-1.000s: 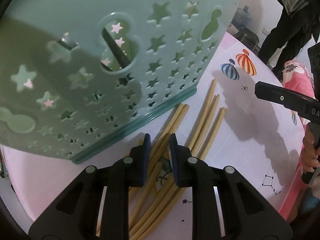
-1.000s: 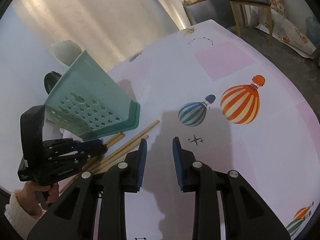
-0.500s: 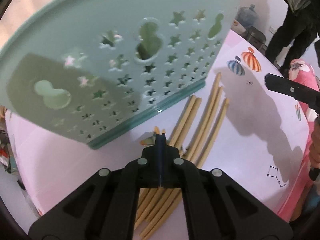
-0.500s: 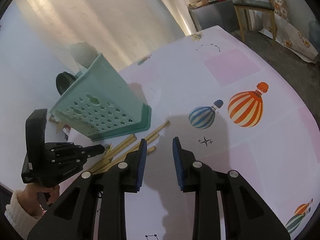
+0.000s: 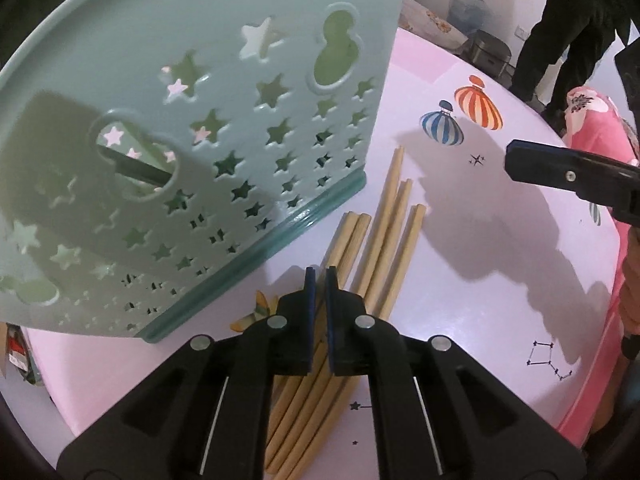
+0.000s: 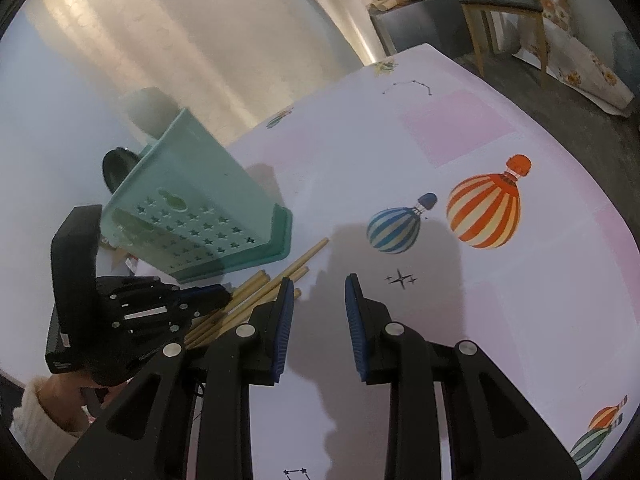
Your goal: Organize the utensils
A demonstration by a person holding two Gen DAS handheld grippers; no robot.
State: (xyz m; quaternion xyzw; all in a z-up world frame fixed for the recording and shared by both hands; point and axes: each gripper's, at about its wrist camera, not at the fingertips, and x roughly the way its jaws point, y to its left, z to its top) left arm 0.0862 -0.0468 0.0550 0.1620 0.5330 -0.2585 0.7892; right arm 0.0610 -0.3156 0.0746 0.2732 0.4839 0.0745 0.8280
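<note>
matt wooden chopsticks (image 5: 384, 248), smooth plastic basket (image 5: 200, 128)

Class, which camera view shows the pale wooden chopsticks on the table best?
The left wrist view: the pale wooden chopsticks fan out nearly full length. The right wrist view shows only their tips; grippers hide the rest.

We cannot see the near ends of the chopsticks (image 5: 384, 248): the left gripper (image 5: 319, 280) covers them, and whether its pads pinch one we cannot tell. Inside the holder (image 5: 192, 120) only a dark handle shows through a cutout. The standing person (image 5: 568, 20) is cut off at the frame's top.
</note>
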